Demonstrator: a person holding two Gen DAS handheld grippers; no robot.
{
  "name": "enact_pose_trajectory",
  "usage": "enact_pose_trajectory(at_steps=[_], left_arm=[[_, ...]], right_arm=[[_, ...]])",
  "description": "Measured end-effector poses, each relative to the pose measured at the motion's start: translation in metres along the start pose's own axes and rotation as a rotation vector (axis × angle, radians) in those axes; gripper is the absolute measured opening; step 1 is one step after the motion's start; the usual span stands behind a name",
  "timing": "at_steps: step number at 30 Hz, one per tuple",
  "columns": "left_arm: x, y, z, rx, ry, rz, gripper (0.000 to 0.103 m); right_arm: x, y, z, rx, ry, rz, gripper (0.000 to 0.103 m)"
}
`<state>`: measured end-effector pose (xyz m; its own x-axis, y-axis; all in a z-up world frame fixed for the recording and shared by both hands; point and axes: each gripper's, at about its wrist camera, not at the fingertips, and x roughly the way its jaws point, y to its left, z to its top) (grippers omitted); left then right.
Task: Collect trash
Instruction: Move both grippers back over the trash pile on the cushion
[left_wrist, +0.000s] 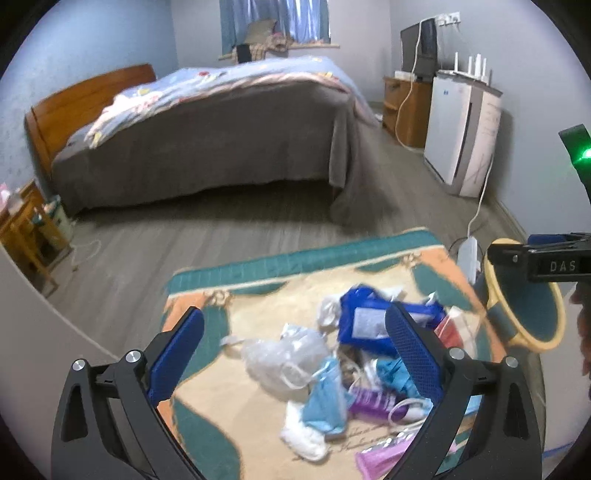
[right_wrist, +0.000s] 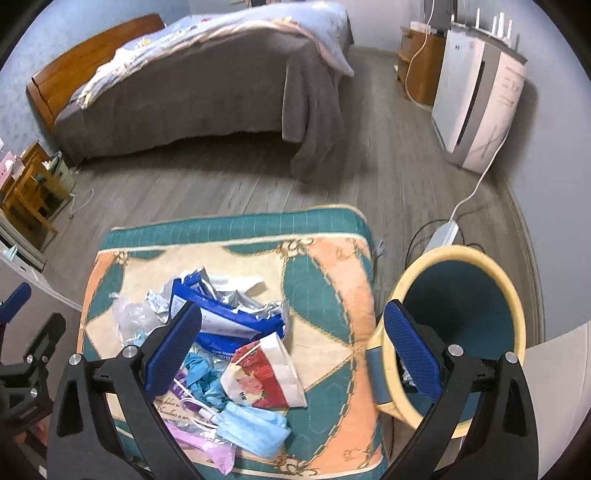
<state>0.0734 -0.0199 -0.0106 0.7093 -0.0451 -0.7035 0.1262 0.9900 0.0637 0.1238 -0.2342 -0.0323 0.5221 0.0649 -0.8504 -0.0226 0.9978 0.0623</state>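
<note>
A pile of trash lies on a patterned rug (left_wrist: 258, 273) (right_wrist: 332, 280): a blue foil bag (left_wrist: 364, 321) (right_wrist: 236, 321), a clear plastic bag (left_wrist: 280, 350), blue face masks (left_wrist: 328, 398) (right_wrist: 255, 424), a purple wrapper (left_wrist: 369, 402) and a red-and-white paper bag (right_wrist: 266, 373). A yellow-rimmed teal bin (right_wrist: 461, 317) (left_wrist: 528, 306) stands right of the rug. My left gripper (left_wrist: 295, 354) is open above the pile, holding nothing. My right gripper (right_wrist: 291, 350) is open between the pile and the bin, holding nothing.
A bed (left_wrist: 207, 129) with a grey cover stands behind the rug. A white appliance (left_wrist: 461, 129) and a power strip (right_wrist: 443, 232) with cables are at the right. Wooden furniture (left_wrist: 22, 225) stands at the left.
</note>
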Motion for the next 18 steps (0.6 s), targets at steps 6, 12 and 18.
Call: enact_pose_trajectory(at_steps=[6, 12, 18], left_arm=[[0.001, 0.017, -0.003, 0.013, -0.024, -0.008, 0.097], [0.022, 0.017, -0.014, 0.073, 0.032, -0.029, 0.097], [0.047, 0.018, -0.031, 0.051, 0.132, -0.096, 0.097]], right_arm=[[0.027, 0.000, -0.010, 0.025, 0.064, -0.001, 0.097], [0.054, 0.008, -0.019, 0.028, 0.138, -0.020, 0.097], [0.075, 0.028, -0.031, -0.029, 0.213, -0.017, 0.097]])
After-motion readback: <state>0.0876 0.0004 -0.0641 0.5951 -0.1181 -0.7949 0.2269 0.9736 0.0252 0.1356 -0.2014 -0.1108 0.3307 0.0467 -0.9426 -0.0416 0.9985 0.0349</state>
